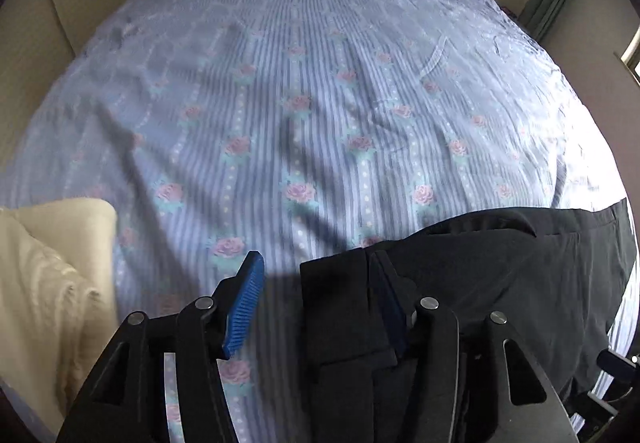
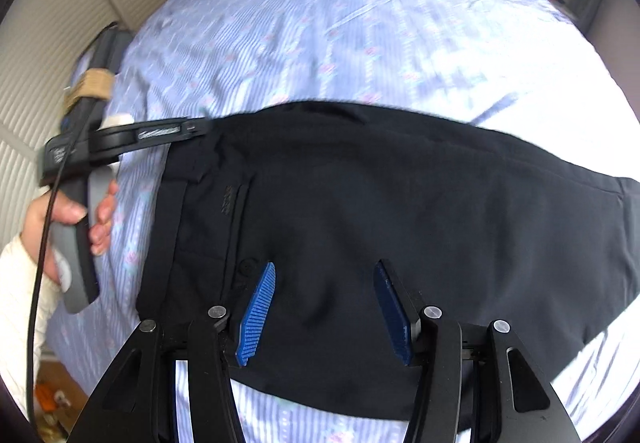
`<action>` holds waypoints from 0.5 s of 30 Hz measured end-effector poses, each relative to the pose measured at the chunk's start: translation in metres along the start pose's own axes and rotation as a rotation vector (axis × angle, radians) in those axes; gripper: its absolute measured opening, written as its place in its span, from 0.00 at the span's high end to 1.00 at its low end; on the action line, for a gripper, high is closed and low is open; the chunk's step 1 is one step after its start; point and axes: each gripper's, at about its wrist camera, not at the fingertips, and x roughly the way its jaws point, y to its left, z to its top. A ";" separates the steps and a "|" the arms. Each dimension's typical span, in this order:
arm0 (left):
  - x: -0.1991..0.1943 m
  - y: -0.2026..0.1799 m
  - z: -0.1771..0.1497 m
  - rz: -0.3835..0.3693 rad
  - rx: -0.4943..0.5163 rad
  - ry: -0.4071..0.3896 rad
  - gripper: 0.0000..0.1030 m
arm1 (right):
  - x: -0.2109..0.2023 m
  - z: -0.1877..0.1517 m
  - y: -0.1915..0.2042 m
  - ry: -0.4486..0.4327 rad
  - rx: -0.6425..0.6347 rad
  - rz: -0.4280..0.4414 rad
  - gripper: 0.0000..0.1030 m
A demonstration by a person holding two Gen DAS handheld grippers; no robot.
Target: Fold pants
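Black pants lie folded lengthwise across the near part of a bed with a blue striped, rose-patterned sheet. Their waistband is to the left in the right wrist view. My left gripper is open over the waistband corner, which lies between its blue pads. The left gripper also shows in the right wrist view, at the waistband's far corner, held by a hand. My right gripper is open just above the pants' near edge, with nothing between its pads.
A cream knitted blanket lies at the bed's left near edge. Beige walls and panels surround the bed. Floor clutter shows at the lower left of the right wrist view.
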 end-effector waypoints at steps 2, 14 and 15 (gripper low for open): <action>-0.030 -0.010 0.004 -0.060 0.037 -0.025 0.46 | -0.018 -0.003 -0.014 -0.030 0.034 0.002 0.49; -0.220 -0.165 -0.007 -0.258 0.382 -0.298 0.36 | -0.182 -0.057 -0.105 -0.257 0.149 -0.032 0.49; -0.230 -0.181 -0.009 -0.276 0.401 -0.307 0.35 | -0.196 -0.064 -0.114 -0.284 0.158 -0.042 0.49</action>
